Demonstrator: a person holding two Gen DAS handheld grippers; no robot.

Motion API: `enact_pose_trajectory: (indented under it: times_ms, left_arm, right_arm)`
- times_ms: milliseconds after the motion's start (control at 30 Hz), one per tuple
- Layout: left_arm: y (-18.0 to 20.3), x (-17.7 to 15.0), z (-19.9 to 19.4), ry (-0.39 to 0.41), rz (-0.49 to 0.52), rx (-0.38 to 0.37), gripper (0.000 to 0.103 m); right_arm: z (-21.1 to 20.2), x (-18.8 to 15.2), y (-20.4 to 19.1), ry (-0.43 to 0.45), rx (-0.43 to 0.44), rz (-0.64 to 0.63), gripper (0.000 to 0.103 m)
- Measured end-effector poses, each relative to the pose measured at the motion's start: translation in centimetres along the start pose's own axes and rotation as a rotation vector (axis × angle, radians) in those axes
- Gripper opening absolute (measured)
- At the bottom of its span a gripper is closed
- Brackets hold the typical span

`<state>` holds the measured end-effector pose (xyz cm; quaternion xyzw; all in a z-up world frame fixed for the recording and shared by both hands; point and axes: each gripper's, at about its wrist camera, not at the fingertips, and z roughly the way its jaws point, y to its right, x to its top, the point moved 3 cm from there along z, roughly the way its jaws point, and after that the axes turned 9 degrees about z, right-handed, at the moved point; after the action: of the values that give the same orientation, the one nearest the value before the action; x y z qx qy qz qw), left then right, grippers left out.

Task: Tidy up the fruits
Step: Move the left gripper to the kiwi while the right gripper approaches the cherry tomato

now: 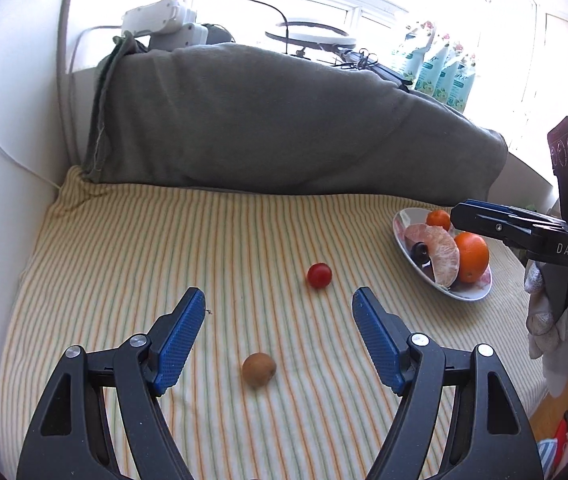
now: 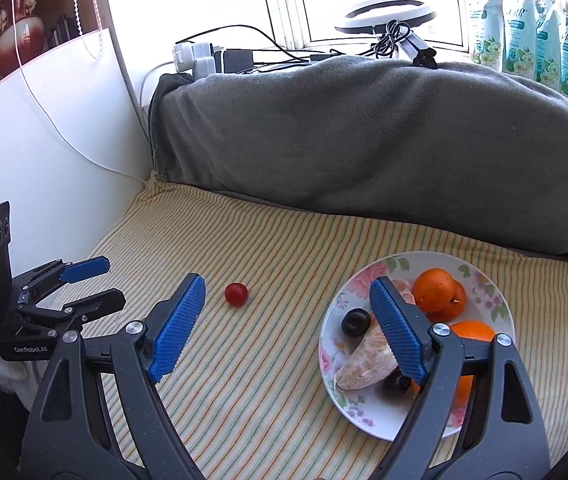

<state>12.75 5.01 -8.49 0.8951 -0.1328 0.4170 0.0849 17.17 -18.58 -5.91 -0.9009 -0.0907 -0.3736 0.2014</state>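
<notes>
A small brown round fruit (image 1: 259, 368) lies on the striped cloth between the fingers of my left gripper (image 1: 279, 296), which is open and holds nothing. A red cherry tomato (image 1: 319, 275) (image 2: 236, 294) rests just beyond it. To the right, a floral plate (image 1: 470, 295) (image 2: 364, 416) holds oranges (image 2: 434, 288), a peeled citrus segment (image 2: 368, 368) and two dark grapes (image 2: 356, 322). My right gripper (image 2: 288, 284) (image 1: 460, 214) hovers open and empty at the plate's left edge, its right finger over the plate. In the right wrist view the left gripper (image 2: 109, 280) shows at the far left.
The yellow striped cloth (image 1: 123, 260) covers the work surface. A grey blanket roll (image 1: 284, 128) (image 2: 364, 140) bounds the back and a white wall (image 1: 3, 160) the left. Cables, a power strip (image 2: 195, 56), a ring light (image 2: 388, 16) and packets (image 2: 524, 20) sit on the sill behind.
</notes>
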Motion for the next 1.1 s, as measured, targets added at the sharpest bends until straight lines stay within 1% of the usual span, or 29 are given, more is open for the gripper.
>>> enact_pose_trajectory:
  times_ms: [100, 200, 233, 300, 433, 467, 533, 667, 733, 800, 900, 967, 1000, 1067, 1100]
  left_arm:
    - [-0.8, -1.0, 0.1, -0.020, -0.008, 0.008, 0.076]
    - [-1.2, -1.9, 0.3, -0.032, -0.023, 0.000, 0.075]
    - [-1.2, -2.2, 0.3, -0.036, -0.027, -0.002, 0.074]
    - [-1.1, -2.7, 0.7, -0.048, -0.033, -0.010, 0.067]
    - [-0.8, -3.4, 1.5, -0.071, -0.030, -0.026, 0.062]
    - [-0.6, -3.5, 1.6, -0.076, -0.026, -0.028, 0.059]
    - [-0.4, -3.7, 2.0, -0.088, -0.016, -0.029, 0.055]
    - [-0.1, -4.0, 2.8, -0.105, -0.004, -0.031, 0.050]
    - [0.0, -4.1, 3.1, -0.116, -0.001, -0.031, 0.045]
    - [-0.1, -4.2, 3.4, -0.125, 0.001, -0.031, 0.042]
    - [-0.1, -4.5, 3.8, -0.136, -0.003, -0.029, 0.040]
    - [-0.1, -4.7, 4.0, -0.141, -0.009, -0.031, 0.036]
    - [-0.1, -4.7, 4.0, -0.143, -0.011, -0.032, 0.036]
    - [-0.2, -4.8, 4.1, -0.147, -0.013, -0.031, 0.036]
    - [-0.2, -4.8, 4.2, -0.149, -0.014, -0.032, 0.034]
  right_arm:
    - [1.0, -0.2, -0.7, -0.019, 0.015, -0.004, 0.087]
    - [2.2, -0.5, -1.5, -0.038, 0.032, -0.009, 0.087]
    - [2.6, -0.6, -1.7, -0.044, 0.035, -0.014, 0.087]
    - [3.4, -0.8, -2.1, -0.055, 0.036, -0.023, 0.087]
    - [4.9, -1.3, -3.1, -0.076, 0.043, -0.041, 0.086]
    - [5.3, -1.4, -3.3, -0.081, 0.043, -0.048, 0.085]
    - [6.1, -1.8, -3.8, -0.100, 0.041, -0.066, 0.077]
    - [7.9, -2.7, -4.6, -0.139, 0.034, -0.096, 0.068]
    - [8.8, -3.2, -4.8, -0.156, 0.020, -0.115, 0.060]
    - [9.6, -3.6, -5.0, -0.178, 0.018, -0.125, 0.056]
    - [10.8, -4.1, -5.1, -0.195, 0.001, -0.136, 0.054]
    - [11.4, -4.3, -5.1, -0.203, -0.005, -0.138, 0.050]
    - [11.7, -4.3, -5.0, -0.208, -0.004, -0.137, 0.048]
    - [12.1, -4.4, -5.0, -0.213, -0.006, -0.138, 0.047]
    - [12.3, -4.4, -5.0, -0.215, -0.008, -0.139, 0.047]
